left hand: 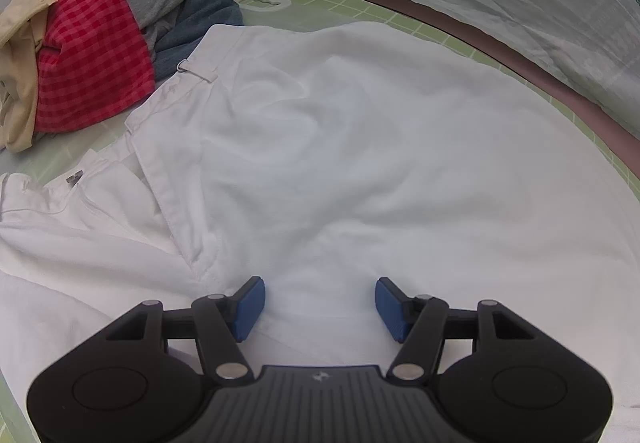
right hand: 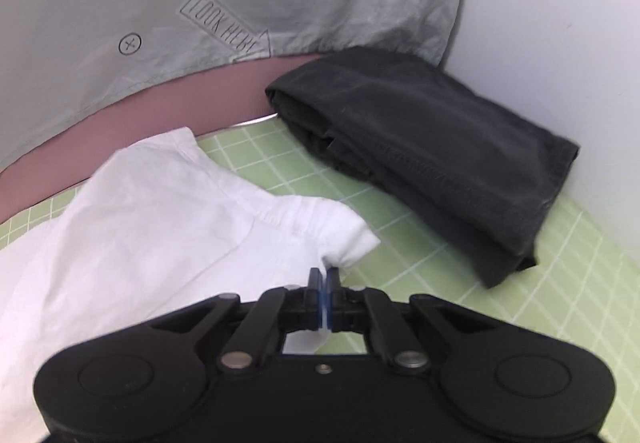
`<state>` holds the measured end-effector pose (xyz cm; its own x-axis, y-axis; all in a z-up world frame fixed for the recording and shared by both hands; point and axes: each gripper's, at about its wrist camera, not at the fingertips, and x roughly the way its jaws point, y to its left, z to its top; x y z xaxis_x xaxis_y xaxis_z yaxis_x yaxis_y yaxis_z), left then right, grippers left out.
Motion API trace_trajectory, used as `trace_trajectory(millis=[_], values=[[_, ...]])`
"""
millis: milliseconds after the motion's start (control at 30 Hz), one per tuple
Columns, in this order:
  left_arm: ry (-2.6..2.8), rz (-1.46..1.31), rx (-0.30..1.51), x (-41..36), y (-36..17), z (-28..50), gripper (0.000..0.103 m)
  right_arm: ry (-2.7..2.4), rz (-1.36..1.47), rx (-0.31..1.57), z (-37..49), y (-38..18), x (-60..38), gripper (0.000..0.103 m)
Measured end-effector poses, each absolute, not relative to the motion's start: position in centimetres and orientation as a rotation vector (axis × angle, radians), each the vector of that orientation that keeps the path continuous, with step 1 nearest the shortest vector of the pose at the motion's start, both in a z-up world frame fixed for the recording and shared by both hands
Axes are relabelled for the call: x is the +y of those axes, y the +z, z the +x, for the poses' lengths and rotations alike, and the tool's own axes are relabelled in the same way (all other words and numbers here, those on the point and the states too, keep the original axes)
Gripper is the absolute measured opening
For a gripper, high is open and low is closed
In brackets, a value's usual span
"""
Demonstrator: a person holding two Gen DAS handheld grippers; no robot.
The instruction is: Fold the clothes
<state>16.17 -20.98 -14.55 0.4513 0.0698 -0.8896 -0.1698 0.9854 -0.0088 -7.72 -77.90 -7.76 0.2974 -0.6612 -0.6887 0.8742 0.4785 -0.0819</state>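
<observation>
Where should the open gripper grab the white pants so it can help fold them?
Probably the waistband edge of the white pants, coming in from the left. It is a thick, straight hem lying flat, so it gives the pads something firm. The left gripper hovers open over plain cloth, while the right gripper is shut on the pants' far corner.

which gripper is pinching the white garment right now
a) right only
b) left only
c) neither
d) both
a: the right gripper has its jaws closed on an edge of the white garment, while the left gripper hangs over the cloth with its blue pads wide apart and nothing between them.
</observation>
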Motion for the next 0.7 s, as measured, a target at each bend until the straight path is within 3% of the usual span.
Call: trace_trajectory(millis=[200,233,300,467,700], values=[[0.138,-0.121,1.093,-20.5,-14.1,16.1,0.062,-1.113,0.457,0.814,-12.8,-11.3,-78.1,0.006],[0.136,-0.135,1.090,-20.3,-13.8,15.9,0.062,-1.119,0.454,0.804,-13.2,-11.2,-77.7,0.010],[0.136,-0.169,1.079,-19.6,-13.0,15.3,0.062,-1.144,0.433,0.789,-13.9,-10.5,-76.8,0.037],[0.133,-0.258,1.036,-16.9,-10.5,12.1,0.063,-1.074,0.505,0.708,-17.2,-8.8,-73.2,0.052],[0.139,-0.300,1.037,-13.4,-10.2,5.7,0.063,-1.043,0.658,0.695,-24.7,-9.0,-67.5,0.055]])
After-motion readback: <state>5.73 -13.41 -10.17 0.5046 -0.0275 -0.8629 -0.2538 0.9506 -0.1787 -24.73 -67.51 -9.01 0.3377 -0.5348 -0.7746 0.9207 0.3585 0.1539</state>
